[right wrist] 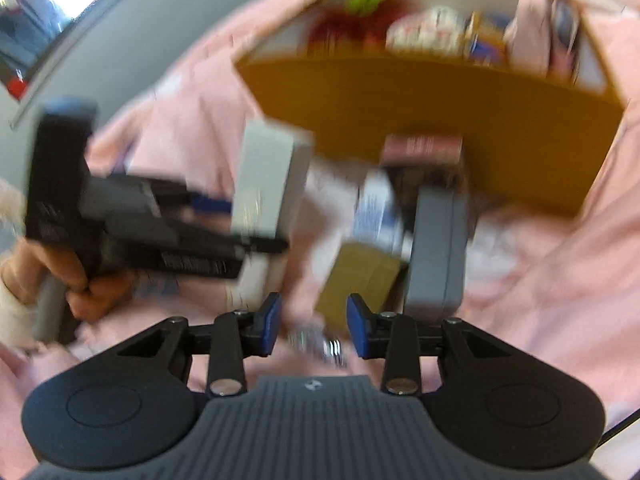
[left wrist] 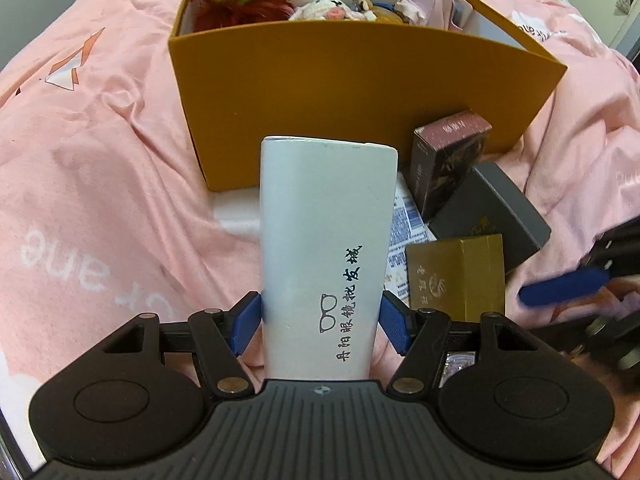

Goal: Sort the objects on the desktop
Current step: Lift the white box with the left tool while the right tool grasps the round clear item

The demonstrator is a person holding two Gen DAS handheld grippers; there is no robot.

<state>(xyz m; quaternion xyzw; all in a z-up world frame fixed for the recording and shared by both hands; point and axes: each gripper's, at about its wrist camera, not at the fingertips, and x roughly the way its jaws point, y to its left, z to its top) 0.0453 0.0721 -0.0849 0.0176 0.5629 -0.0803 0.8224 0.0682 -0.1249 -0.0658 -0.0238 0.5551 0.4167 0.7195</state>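
While my left gripper (left wrist: 320,322) clamps the white glasses case (left wrist: 326,240) between its pads, the orange box (left wrist: 360,100) stands just beyond it. My right gripper (right wrist: 312,326) hangs narrowly parted over a small shiny object (right wrist: 320,342), gripping nothing, the gold box (right wrist: 360,280) just ahead.

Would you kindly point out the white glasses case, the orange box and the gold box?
white glasses case (left wrist: 320,240), left wrist view, middle of its front face.
orange box (left wrist: 340,92), left wrist view, its near outer wall.
gold box (left wrist: 456,276), left wrist view, its front face.
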